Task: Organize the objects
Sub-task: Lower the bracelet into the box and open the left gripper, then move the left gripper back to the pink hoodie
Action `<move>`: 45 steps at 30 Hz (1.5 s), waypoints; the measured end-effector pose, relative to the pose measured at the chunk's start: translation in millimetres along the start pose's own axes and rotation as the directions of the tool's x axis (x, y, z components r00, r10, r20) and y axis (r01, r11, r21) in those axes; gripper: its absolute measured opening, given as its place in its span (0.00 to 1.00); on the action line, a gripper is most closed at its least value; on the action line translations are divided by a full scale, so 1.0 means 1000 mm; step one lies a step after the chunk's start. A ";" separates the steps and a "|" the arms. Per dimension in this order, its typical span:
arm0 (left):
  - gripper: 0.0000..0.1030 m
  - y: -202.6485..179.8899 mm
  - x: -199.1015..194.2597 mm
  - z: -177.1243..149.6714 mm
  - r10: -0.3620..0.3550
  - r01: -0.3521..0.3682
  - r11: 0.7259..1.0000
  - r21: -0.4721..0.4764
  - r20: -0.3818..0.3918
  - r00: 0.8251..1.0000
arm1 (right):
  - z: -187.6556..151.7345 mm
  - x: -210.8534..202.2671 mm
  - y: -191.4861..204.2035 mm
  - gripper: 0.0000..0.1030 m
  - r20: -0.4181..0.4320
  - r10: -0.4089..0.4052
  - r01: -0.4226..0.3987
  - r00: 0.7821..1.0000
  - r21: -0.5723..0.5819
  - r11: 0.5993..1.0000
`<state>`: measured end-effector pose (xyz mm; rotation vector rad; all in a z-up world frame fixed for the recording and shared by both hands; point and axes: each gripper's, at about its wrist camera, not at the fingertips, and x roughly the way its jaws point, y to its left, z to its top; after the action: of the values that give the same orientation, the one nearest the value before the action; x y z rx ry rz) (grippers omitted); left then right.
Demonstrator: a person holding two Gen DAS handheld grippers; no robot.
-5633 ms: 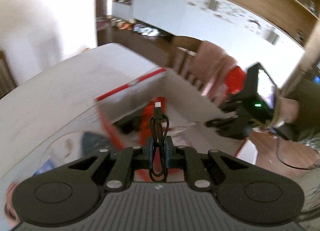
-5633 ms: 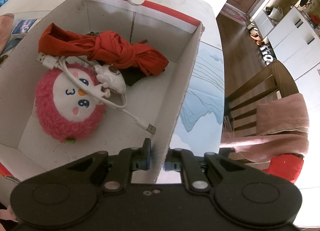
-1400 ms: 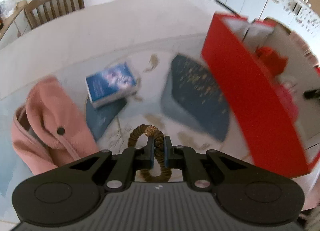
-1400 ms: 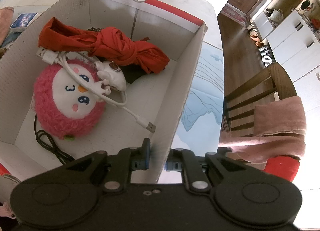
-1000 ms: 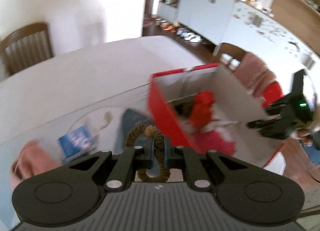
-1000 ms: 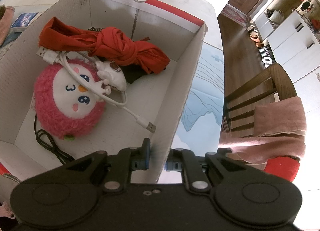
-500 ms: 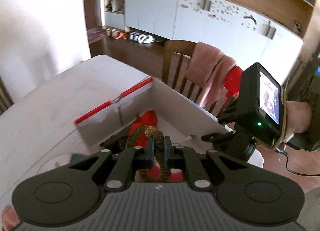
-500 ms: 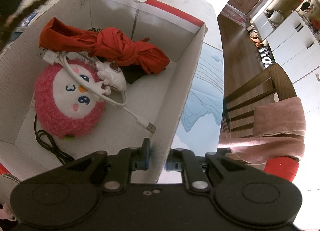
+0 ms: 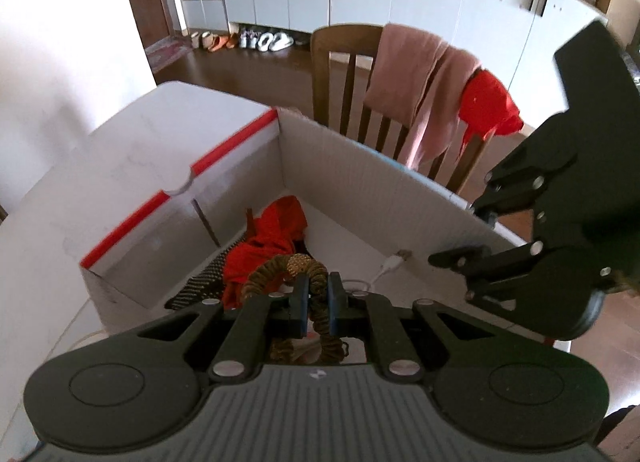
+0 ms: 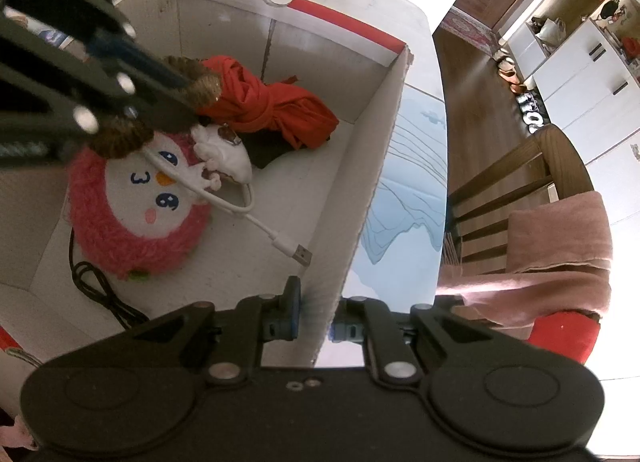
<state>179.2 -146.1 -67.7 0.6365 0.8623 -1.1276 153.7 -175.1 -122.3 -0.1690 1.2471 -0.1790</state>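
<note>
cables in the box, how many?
2: white USB cable draped over the pink plush; black cable beside it, at the box floor's near-left edge. Others may be hidden.

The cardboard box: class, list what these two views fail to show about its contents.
- Left wrist view: the left hand-held gripper and its brown braided ring hide most of the cardboard box floor.
- Right wrist view: the black cable runs under the pink plush toy; its ends are hidden.
- The blurred left hand-held gripper covers the box's far-left corner.
</note>
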 end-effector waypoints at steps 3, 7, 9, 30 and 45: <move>0.08 0.003 0.009 -0.002 -0.004 0.004 1.000 -0.017 -0.029 1.000 | 0.000 0.000 0.000 0.10 0.000 0.001 -0.001 1.000 0.002 1.000; 0.08 0.007 0.019 -0.007 -0.042 0.039 0.998 -0.054 -0.064 0.997 | -0.001 0.001 -0.001 0.10 0.001 0.005 -0.005 1.000 0.004 1.000; 0.08 0.009 0.019 -0.009 -0.063 0.059 0.996 -0.066 -0.065 0.996 | -0.001 0.002 -0.002 0.10 0.000 0.006 -0.006 1.000 0.005 1.000; 0.51 0.020 -0.050 -0.034 -0.054 0.068 0.977 -0.202 0.071 0.996 | -0.001 0.003 -0.001 0.10 0.000 0.012 -0.012 1.000 0.004 1.000; 0.75 0.075 -0.145 -0.094 0.124 -0.045 0.913 -0.405 0.172 0.977 | -0.001 0.004 -0.003 0.10 -0.006 0.020 -0.020 1.000 0.003 1.000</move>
<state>199.8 25.8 6.0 0.2173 0.8550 -0.8814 153.9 -179.1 -125.3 -0.1536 1.2536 -0.1640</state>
